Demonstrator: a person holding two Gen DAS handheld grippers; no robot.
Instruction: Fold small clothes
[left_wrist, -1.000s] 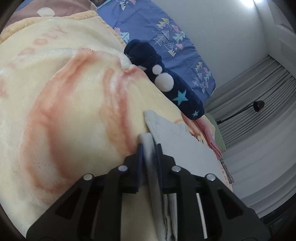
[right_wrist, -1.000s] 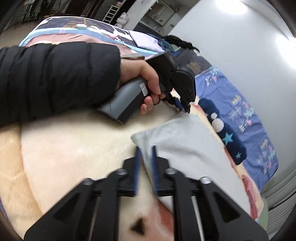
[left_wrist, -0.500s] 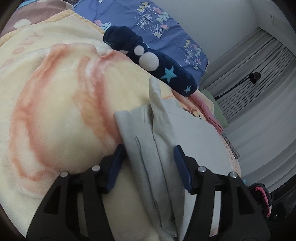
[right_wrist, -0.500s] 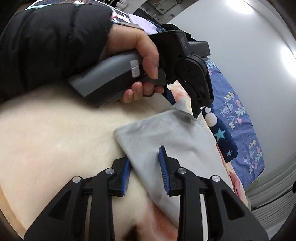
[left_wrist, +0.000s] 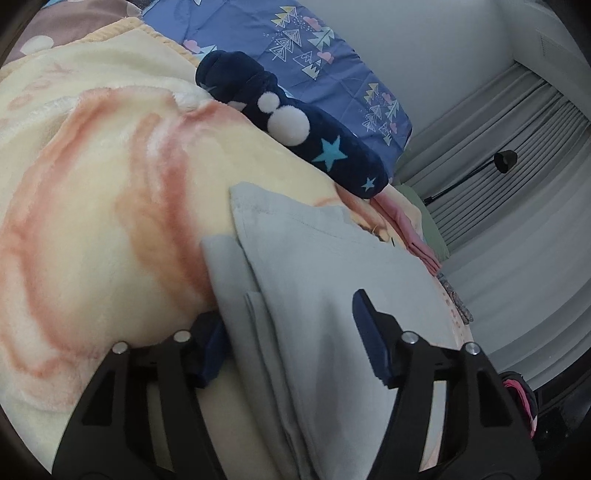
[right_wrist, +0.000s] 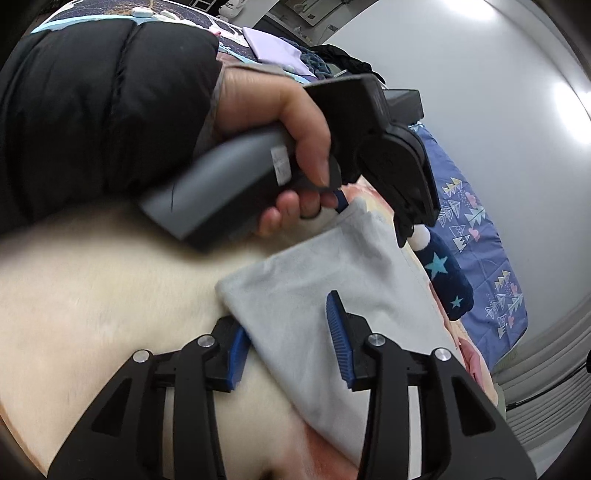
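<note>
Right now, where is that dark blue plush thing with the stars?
In both wrist views the dark blue plush lies at the far edge of the cream blanket, against the blue patterned sheet, just beyond the folded grey cloth.

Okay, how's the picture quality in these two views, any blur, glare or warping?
Left wrist view: mostly sharp; the grey cloth and navy star plush read clearly, fisheye bends the curtains, corners go black. Right wrist view: the hand and blanket are smeared by motion blur, and bright glare patches sit on the wall.
</note>
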